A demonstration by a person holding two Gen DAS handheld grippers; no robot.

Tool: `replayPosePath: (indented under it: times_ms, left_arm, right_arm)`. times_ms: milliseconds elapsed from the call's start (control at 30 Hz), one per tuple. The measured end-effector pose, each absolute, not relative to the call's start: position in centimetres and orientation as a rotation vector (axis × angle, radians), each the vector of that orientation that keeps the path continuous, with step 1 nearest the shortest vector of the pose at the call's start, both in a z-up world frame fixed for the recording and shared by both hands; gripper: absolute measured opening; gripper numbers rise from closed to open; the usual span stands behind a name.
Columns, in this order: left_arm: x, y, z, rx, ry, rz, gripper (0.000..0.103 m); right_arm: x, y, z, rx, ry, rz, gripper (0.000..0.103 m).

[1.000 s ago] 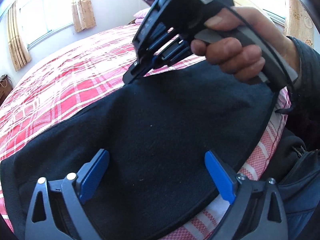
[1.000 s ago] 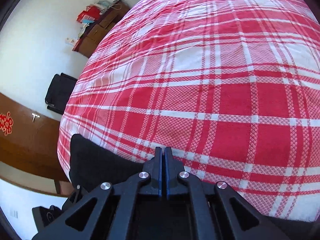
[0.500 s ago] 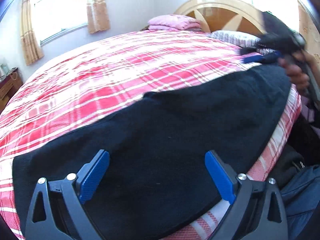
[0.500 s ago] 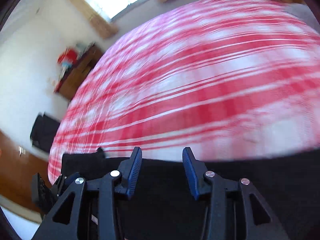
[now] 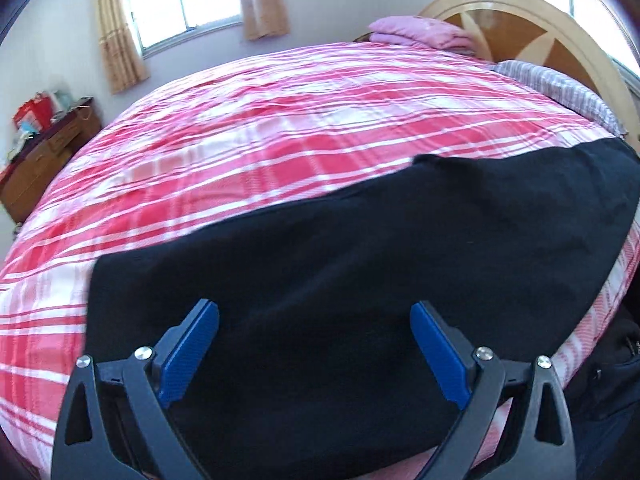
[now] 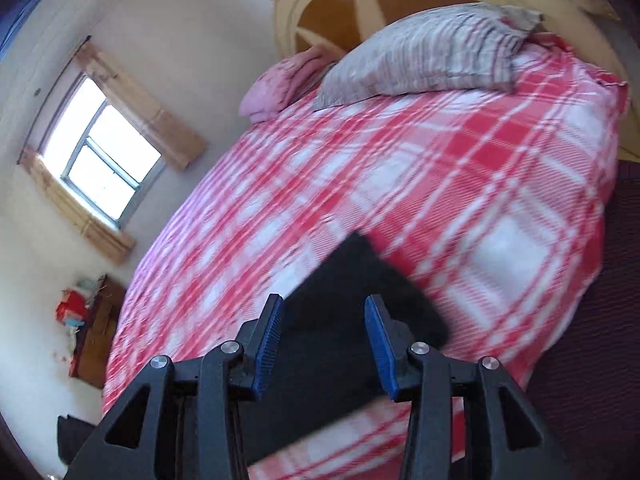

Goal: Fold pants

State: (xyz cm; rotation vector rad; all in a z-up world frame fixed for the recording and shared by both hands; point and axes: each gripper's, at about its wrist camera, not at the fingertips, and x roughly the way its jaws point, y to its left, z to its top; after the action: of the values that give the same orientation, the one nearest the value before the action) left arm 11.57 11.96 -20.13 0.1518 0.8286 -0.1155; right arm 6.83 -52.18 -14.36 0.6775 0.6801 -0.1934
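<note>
1. Red-and-white checked bedding [image 5: 280, 152] covers a bed in a bright bedroom, with a window [image 6: 104, 168] on the far wall, a wooden headboard [image 5: 520, 28] and a striped pillow [image 6: 424, 60] at the head end.
2. Black pants [image 5: 340, 280] lie spread along the near edge of the bed as one long dark band. In the right wrist view one rounded end of them [image 6: 360, 304] sits just ahead of the tool.
3. Left tongs [image 5: 314, 354] are wide open above the cloth, with nothing clamped. Right tongs [image 6: 324, 346] are partly open; their jaws have just been opening, and no fabric is pinched between the pads.
4. Judged from this, one fold seems laid and both tools are free to take a new hold.
5. To do the next fold well, each tool should probably take a corner at the same end of the band, biting through all layers at the edge rather than the top sheet only.
6. Lift just enough to clear the bedding, carry that end over to meet the other, and keep both hands level so the edges line up.
7. Lay it down before releasing; the soft bedding could wrinkle under a drag.
</note>
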Motion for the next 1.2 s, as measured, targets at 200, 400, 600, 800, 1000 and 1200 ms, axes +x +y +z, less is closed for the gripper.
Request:
replayPosePath:
  times_ms: [200, 400, 600, 800, 1000, 1200]
  left_arm:
    - [11.8, 16.2, -19.6, 0.13, 0.813, 0.02, 0.099]
    - [12.1, 19.2, -19.4, 0.092, 0.801, 0.118, 0.099]
    - [12.3, 21.0, -19.6, 0.068, 0.799, 0.164, 0.099]
    - [12.2, 22.1, -19.9, 0.063, 0.8, 0.179, 0.099]
    - [12.3, 22.9, -20.2, 0.012, 0.809, 0.173, 0.101]
    - [12.2, 23.1, -19.7, 0.019, 0.793, 0.179, 0.101]
  right_arm:
    - [6.3, -56.1, -16.4, 0.772, 0.704, -0.214, 0.044]
    - [7.1, -54.7, -17.2, 0.712, 0.761, -0.166, 0.044]
    - [7.8, -54.1, -17.9, 0.673, 0.698, -0.089, 0.044]
    - [8.8, -54.5, -18.2, 0.664, 0.681, -0.02, 0.037]
    - [9.1, -54.2, -18.3, 0.669, 0.702, 0.015, 0.027]
    - [8.8, -54.8, -19.1, 0.684, 0.644, 0.016, 0.024]
